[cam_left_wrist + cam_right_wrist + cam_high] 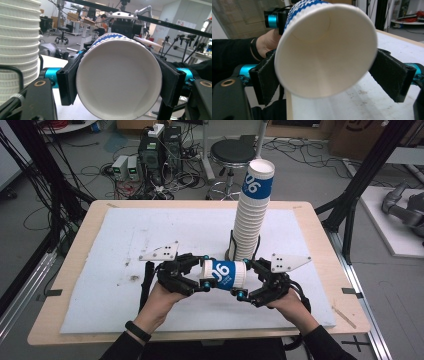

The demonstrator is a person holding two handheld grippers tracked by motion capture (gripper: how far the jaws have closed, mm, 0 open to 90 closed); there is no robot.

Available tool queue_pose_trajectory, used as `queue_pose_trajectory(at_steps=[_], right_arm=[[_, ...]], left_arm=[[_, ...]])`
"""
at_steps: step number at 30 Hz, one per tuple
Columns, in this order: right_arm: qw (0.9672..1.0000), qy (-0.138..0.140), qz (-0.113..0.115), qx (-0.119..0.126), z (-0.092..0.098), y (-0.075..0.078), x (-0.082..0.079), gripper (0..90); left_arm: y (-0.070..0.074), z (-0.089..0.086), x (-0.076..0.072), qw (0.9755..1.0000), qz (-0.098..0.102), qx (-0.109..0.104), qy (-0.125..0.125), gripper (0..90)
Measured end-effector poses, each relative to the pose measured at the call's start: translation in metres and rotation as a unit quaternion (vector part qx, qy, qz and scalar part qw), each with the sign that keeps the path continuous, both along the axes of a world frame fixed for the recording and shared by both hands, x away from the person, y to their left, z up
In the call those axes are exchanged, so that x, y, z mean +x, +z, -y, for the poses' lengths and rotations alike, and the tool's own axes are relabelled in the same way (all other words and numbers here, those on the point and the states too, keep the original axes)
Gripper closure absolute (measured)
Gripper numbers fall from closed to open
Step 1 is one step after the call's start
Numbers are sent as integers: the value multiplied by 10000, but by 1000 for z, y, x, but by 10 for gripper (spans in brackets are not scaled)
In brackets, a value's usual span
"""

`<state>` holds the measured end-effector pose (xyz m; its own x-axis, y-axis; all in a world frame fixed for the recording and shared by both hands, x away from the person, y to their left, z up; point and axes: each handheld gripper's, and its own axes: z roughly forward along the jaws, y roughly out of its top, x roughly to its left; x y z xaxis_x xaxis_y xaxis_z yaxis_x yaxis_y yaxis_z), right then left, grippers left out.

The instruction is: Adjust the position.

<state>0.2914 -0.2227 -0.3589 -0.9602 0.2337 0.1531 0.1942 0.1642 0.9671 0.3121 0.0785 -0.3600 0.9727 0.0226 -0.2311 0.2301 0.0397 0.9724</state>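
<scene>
1. High view, left side: the left gripper (204, 272) is clamped on the base end of a blue-and-white paper cup (224, 274), which lies on its side in the air just above the white mat (110, 270), between the two hands
2. Left gripper view: that gripper's black pads (67, 83) press on both flanks of the cup's (117, 77) closed bottom, so the grip looks firm; the cup stack (18, 45) rises at the left edge
3. High view, middle: the tall stack of the same cups (252, 215) stands upright in its wire holder behind the held cup, near it but apart
4. High view, right: the right gripper (245, 279) sits around the cup's open rim end
5. Right gripper view: its jaws stand wide, with the pad (390, 75) on one side clear of the rim (327, 50); it has let go, so the left gripper alone carries the cup
6. Risk, as I judge it: held only at its narrow base, the cup could droop or slip if the left hand swings quickly
7. Second risk: the right jaws could catch the rim while backing off and tug the cup askew, or either hand could knock the tall stack over
</scene>
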Motion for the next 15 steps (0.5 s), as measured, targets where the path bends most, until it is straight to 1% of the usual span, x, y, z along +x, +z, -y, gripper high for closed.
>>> queue_pose_trajectory(at_steps=[1,2,4,5,7,8,10,13,15], right_arm=[[10000,-5,12,-7,0,0,0,150],[10000,16,-19,-22,-1,0,0,160],[10000,49,13,-49,1,0,1,174],[10000,76,-17,-61,1,0,1,178],[9999,110,-19,-102,2,0,2,183],[9998,127,-43,-131,2,0,1,184],[9997,156,-28,-180,3,1,2,196],[9995,168,-19,-266,3,0,2,200],[9994,180,-15,-306,4,0,3,204]], left_arm=[[-1,1,0,10000,26,46,10,291],[-1,2,-1,10000,19,33,19,291],[-2,2,0,10000,-9,45,1,291],[-2,2,0,10000,-23,54,-7,290],[-2,2,0,9998,-78,158,-40,286],[-2,2,0,9996,-124,257,-59,283],[0,3,0,9988,-62,474,-40,272],[2,6,-1,9968,-18,796,-54,233],[5,7,-2,9941,73,1078,-55,225]])
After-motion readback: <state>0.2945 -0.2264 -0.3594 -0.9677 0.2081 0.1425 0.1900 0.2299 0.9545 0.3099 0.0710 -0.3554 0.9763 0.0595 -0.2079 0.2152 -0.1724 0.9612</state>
